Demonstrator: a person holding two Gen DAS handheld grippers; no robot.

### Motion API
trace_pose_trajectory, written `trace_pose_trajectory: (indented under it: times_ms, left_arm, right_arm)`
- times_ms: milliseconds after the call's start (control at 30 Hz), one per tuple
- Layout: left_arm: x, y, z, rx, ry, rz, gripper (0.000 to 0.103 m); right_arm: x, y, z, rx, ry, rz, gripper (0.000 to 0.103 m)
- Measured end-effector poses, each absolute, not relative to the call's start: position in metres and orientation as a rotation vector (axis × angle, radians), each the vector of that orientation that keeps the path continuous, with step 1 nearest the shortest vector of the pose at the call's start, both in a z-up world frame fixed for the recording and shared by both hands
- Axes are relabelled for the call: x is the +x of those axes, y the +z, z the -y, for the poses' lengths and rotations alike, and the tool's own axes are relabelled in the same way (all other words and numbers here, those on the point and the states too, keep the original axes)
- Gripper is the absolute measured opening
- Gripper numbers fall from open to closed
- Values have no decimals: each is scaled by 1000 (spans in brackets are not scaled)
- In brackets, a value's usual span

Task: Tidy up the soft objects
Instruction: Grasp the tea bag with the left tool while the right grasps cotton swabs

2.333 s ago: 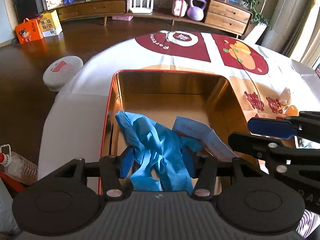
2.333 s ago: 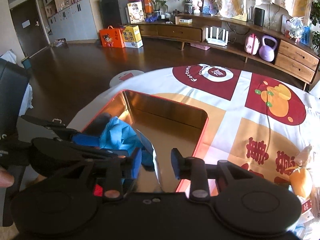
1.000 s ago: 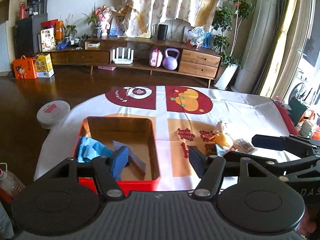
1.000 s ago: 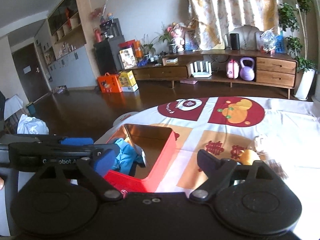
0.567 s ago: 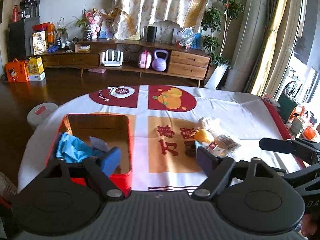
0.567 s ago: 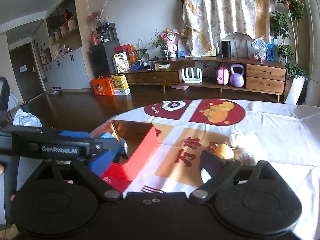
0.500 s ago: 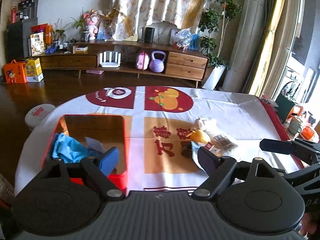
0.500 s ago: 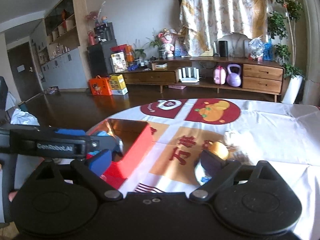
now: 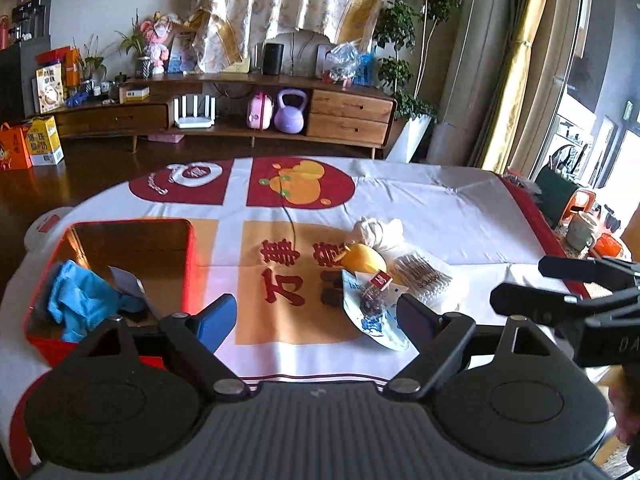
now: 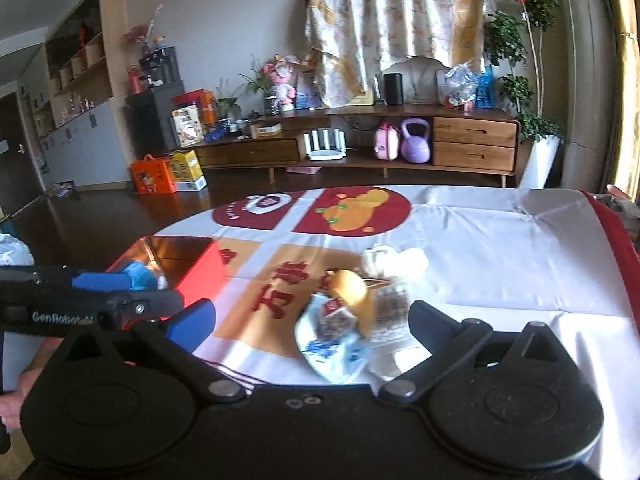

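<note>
Over by the table's left edge, blue gloves (image 9: 86,304) are already dropped in the red box (image 9: 188,264). Mid-table, a soft pile (image 9: 380,268) is left unsorted. Left gripper (image 9: 316,316) and right gripper (image 10: 310,322) are gaping, jaws just widened, nothing held.

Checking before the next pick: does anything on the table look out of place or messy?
Yes: a loose heap on the tablecloth beside the red box: white cloth bundle, yellow soft toy, blue-and-white packet, overlapping. Blue gloves already lie in the box.
</note>
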State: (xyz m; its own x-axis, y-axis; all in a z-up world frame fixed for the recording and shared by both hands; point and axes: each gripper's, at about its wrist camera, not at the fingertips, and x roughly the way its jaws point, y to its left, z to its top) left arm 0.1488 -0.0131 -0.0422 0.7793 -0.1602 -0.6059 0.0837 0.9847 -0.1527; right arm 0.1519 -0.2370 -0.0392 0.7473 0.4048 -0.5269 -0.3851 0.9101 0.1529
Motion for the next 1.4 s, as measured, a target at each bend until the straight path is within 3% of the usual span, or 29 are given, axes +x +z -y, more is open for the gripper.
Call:
trace_pose_trajectory:
  times_ms: [933, 1233, 1400]
  left_arm:
    - [239, -110, 85, -13, -255, -728, 87]
    - [258, -127, 95, 1, -267, -729, 87]
    - [265, -134, 98, 14, -269, -725, 87]
  right_arm:
    - [263, -102, 261, -22, 334, -749, 100]
    - [282, -117, 257, -19, 345, -789, 88]
    - [286, -119, 255, -32, 350, -783, 74]
